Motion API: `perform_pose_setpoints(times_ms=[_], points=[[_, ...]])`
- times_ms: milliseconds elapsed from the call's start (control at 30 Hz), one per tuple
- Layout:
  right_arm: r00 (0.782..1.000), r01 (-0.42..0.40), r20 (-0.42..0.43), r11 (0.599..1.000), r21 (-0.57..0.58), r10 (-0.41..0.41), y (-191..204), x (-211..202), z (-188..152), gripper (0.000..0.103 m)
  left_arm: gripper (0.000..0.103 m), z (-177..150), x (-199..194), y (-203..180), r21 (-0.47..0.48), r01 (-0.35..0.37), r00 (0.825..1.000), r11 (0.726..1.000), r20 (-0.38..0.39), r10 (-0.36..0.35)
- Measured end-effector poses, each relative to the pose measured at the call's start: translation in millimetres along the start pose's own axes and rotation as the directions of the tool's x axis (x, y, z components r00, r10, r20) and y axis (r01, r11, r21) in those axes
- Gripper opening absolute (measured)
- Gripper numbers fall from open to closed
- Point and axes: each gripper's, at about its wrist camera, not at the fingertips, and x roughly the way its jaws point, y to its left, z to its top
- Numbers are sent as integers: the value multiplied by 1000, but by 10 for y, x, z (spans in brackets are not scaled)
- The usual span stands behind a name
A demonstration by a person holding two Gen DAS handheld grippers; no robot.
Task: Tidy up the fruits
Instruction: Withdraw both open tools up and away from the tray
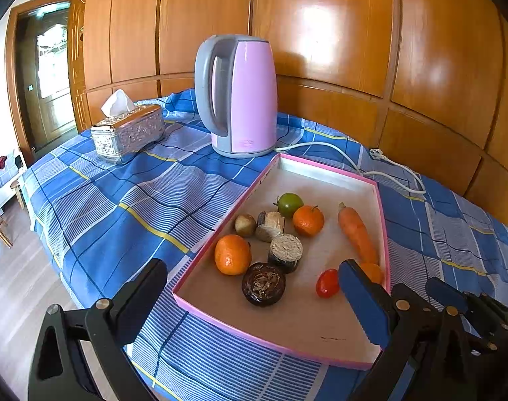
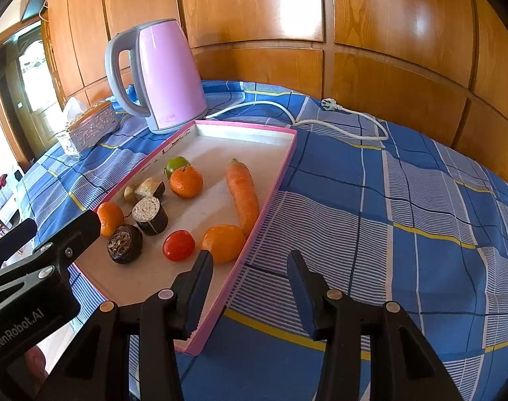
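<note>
Since both the left gripper [image 1: 250, 295] and right gripper [image 2: 250, 289] stand wide apart and empty over the pink-rimmed tray [image 2: 289, 162], grasp the light, soft-skinned cherry tomato [image 2: 178, 245] near the tray's front gently across its middle, avoiding bruising.

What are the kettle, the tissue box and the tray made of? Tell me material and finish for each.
The kettle looks like glossy pink plastic or painted metal; it shows soft highlights, with a matte grey handle. The tissue box seems to be embossed silvery metal or metallised plastic, shiny with raised patterns. The tray looks like cardboard: thin pink walls and a dull, paper-like floor.
</note>
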Motion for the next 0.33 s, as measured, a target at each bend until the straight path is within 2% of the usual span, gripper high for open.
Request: perform_pose_setpoints(times_ms=[333], points=[[1000, -3, 2, 1000, 14, 3, -53, -1, -8, 47, 102, 5, -34, -7, 9, 10, 1000, 1000, 15, -11]])
